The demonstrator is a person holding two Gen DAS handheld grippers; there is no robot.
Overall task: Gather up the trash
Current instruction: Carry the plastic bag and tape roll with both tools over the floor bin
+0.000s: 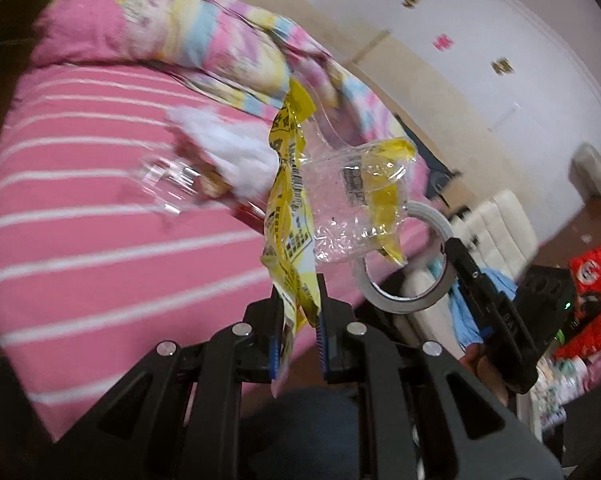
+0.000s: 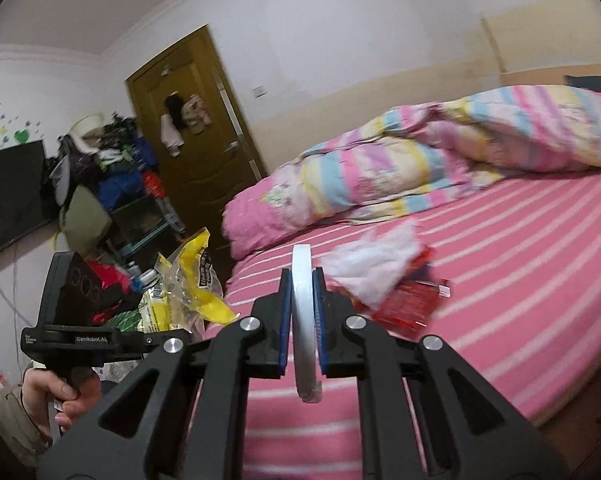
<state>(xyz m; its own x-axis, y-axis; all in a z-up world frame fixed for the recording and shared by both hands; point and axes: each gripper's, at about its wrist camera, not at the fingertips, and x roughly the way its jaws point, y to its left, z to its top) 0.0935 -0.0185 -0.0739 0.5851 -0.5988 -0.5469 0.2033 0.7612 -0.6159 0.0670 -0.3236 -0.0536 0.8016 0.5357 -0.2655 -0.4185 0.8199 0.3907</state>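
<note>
Trash partly collected: left tongs [image 1: 298,308] are gripping yellow wrapper [image 1: 288,216], right tongs [image 2: 302,300] are gripping tape roll [image 2: 302,312]; tissue [image 2: 374,268] and red packet [image 2: 408,304] are remaining on bed [image 2: 500,264].

- Open striped sheet [image 2: 520,280] along the near bed edge.
- Blocked mid-bed by white wad [image 2: 374,270] and red packet [image 2: 408,304].
- Walled behind by heaped quilt [image 2: 420,160].

Pink striped bed [image 2: 500,280]: quilt [image 2: 420,160], white wad [image 2: 372,268], red wrapper [image 2: 408,304], clr plastic [image 1: 164,184].
</note>
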